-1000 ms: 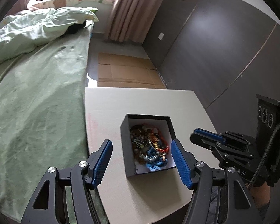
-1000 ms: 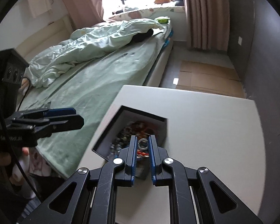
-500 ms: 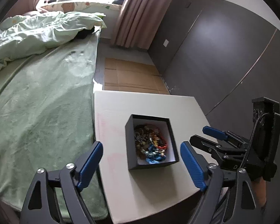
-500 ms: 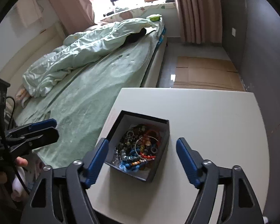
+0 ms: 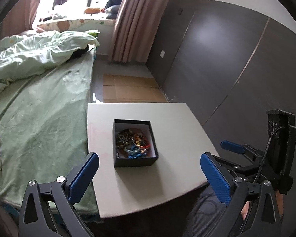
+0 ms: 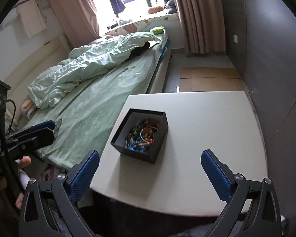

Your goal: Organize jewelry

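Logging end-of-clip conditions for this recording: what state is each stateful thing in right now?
Black box: lid off, upright on the white table.
Jewelry: heaped in a tangle inside the box.
Left tool: open, empty, short of the box.
Right tool: open, empty, short of the box.
Curtain: drawn aside.

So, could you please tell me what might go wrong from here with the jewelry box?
1. The jewelry lies in a tangled heap inside the black box, so picking one piece may drag others out.
2. The box sits loose on the table near the bed-side edge; a nudge from the open left hand-held gripper or right hand-held gripper could push it off.
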